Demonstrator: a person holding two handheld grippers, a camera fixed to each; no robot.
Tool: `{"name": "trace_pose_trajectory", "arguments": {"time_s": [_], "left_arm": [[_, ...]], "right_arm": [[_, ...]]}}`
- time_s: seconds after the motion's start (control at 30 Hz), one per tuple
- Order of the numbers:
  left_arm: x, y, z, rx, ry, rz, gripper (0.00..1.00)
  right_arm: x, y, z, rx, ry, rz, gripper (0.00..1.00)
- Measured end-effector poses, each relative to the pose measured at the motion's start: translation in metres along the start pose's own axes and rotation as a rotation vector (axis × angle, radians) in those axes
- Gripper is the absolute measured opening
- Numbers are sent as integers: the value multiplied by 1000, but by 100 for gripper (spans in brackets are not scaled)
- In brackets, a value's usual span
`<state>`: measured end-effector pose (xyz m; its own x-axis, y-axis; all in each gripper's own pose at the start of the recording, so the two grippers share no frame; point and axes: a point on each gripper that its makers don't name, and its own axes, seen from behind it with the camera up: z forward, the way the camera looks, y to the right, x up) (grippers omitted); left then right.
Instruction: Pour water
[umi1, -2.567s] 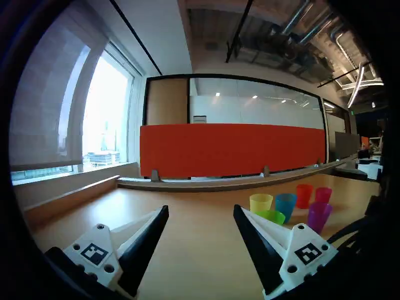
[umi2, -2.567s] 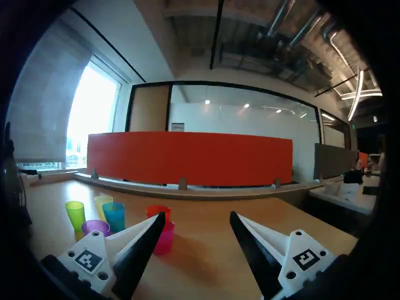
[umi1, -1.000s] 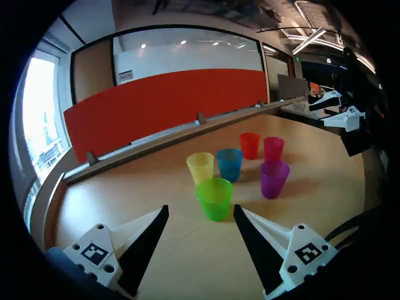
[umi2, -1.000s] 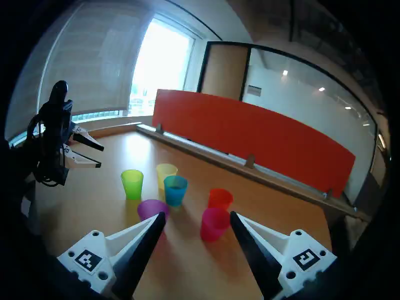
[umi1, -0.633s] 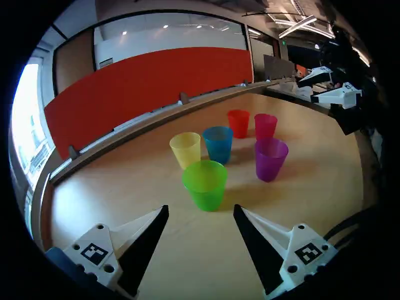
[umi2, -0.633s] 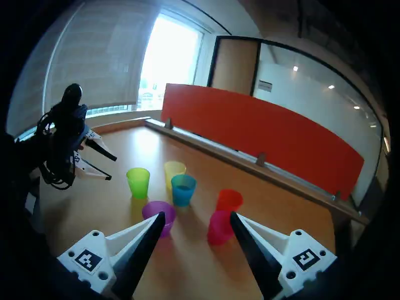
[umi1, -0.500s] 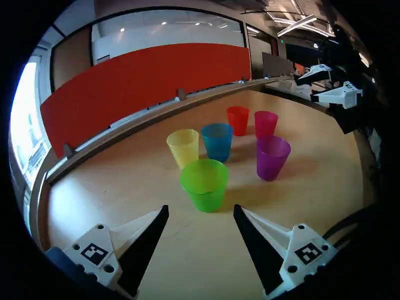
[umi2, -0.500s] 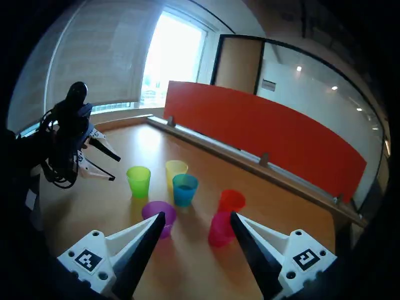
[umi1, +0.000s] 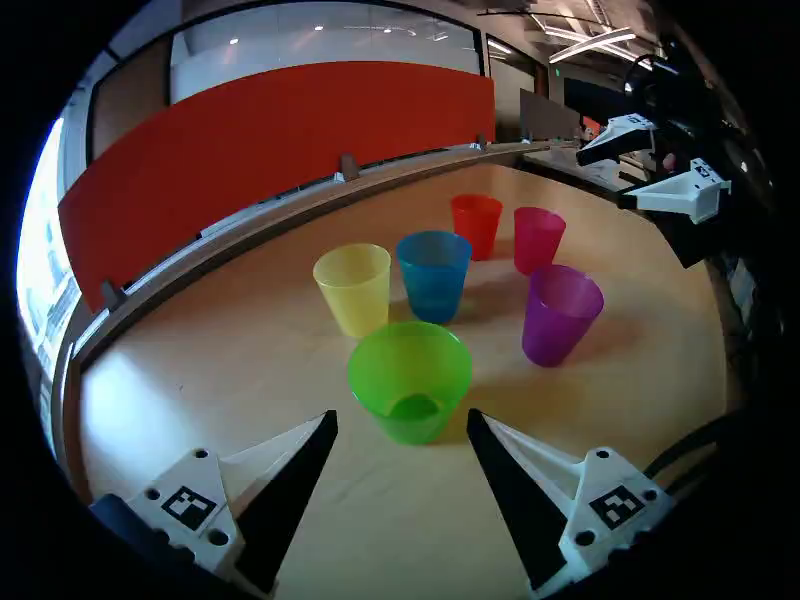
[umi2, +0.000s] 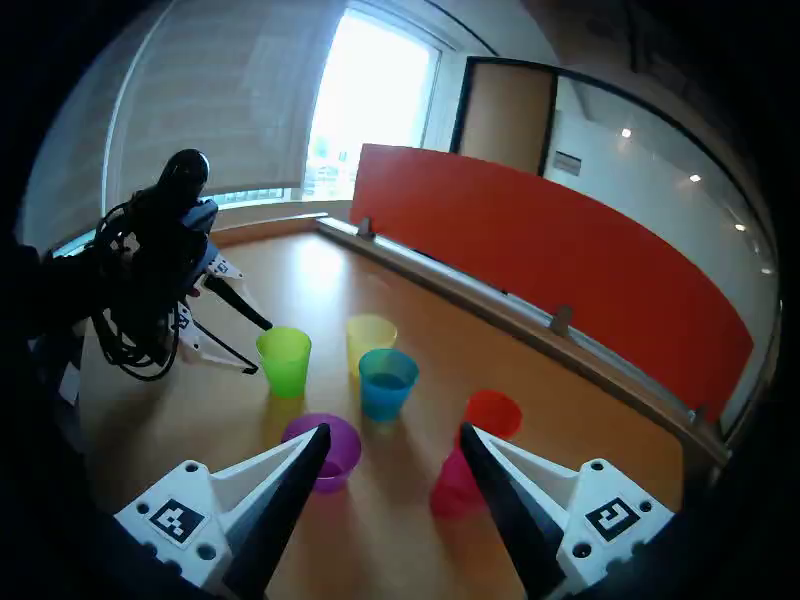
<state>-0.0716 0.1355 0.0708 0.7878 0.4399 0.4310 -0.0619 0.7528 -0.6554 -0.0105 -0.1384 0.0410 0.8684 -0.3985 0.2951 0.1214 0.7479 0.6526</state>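
Note:
Several coloured plastic cups stand upright in a cluster on a wooden table. In the left gripper view the green cup (umi1: 410, 380) is nearest, just ahead of my open left gripper (umi1: 400, 418), which holds nothing. Behind it stand the yellow cup (umi1: 352, 288), blue cup (umi1: 434, 275), red cup (umi1: 476, 225), pink cup (umi1: 538, 240) and purple cup (umi1: 560, 313). In the right gripper view my open right gripper (umi2: 393, 432) hovers with nothing in it, the purple cup (umi2: 325, 450) by its left finger and the pink cup (umi2: 455, 485) by its right. The left gripper (umi2: 228, 328) flanks the green cup (umi2: 285, 360).
A long orange divider panel (umi1: 270, 150) runs along the table's far edge (umi1: 300, 215). A bright window (umi2: 370, 120) lies beyond it. The right gripper (umi1: 655, 165) shows at the far right of the left gripper view, above the table edge. Black cables (umi2: 140, 320) hang from the left gripper.
Both views have tilted down from the room onto the table. The left gripper has closed in on the green cup; the right gripper has drawn nearer the purple and pink cups.

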Motion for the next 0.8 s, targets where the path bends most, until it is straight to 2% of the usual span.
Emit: {"name": "trace_pose_trajectory", "arguments": {"time_s": [0.43, 0.8], "left_arm": [[8, 4, 24, -42, -6, 1, 96], [12, 5, 37, -47, 3, 26, 96]], "right_arm": [[7, 7, 29, 26, -4, -17, 100], [4, 8, 42, 39, -8, -21, 100]]}}
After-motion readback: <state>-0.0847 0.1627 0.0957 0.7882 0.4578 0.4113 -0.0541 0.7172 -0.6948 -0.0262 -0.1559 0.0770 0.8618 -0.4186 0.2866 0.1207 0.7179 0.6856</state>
